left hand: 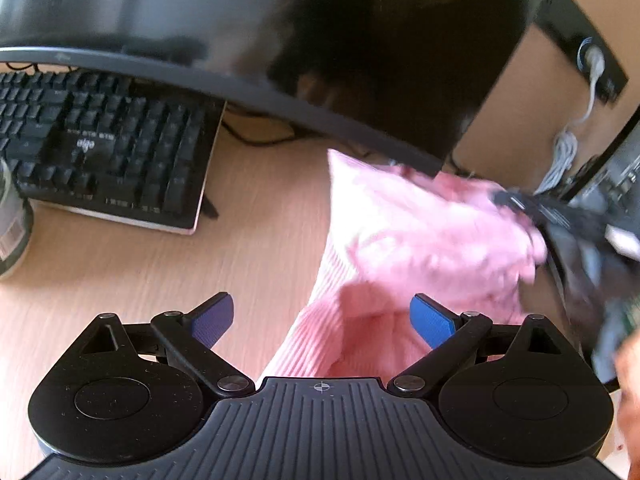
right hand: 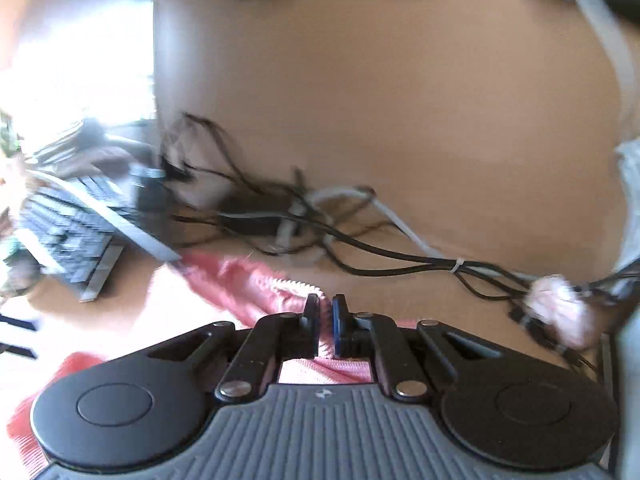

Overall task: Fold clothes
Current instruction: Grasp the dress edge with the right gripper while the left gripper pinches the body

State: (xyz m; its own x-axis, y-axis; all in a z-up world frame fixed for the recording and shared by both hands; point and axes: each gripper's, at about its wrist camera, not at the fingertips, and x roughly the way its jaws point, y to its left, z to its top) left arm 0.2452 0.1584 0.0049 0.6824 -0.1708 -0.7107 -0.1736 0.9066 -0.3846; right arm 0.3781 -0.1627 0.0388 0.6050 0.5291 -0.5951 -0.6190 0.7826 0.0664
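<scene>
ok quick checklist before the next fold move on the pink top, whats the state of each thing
1. Right gripper shut on the pink top: ok; the jaws are closed with a pink edge pinched between them.
2. Left gripper ready to grab: ok; the jaws stand wide open, nothing pressed between the pads, pink cloth lies just ahead.
3. Bare desk to lay the fold on: ok; light wood is free on the left wrist view's near side.
4. Keyboard apart from the cloth: ok; a gap of desk lies between them.
5. Cables apart from the cloth: cannot tell; they run close behind the pink edge and the view is blurred.
</scene>
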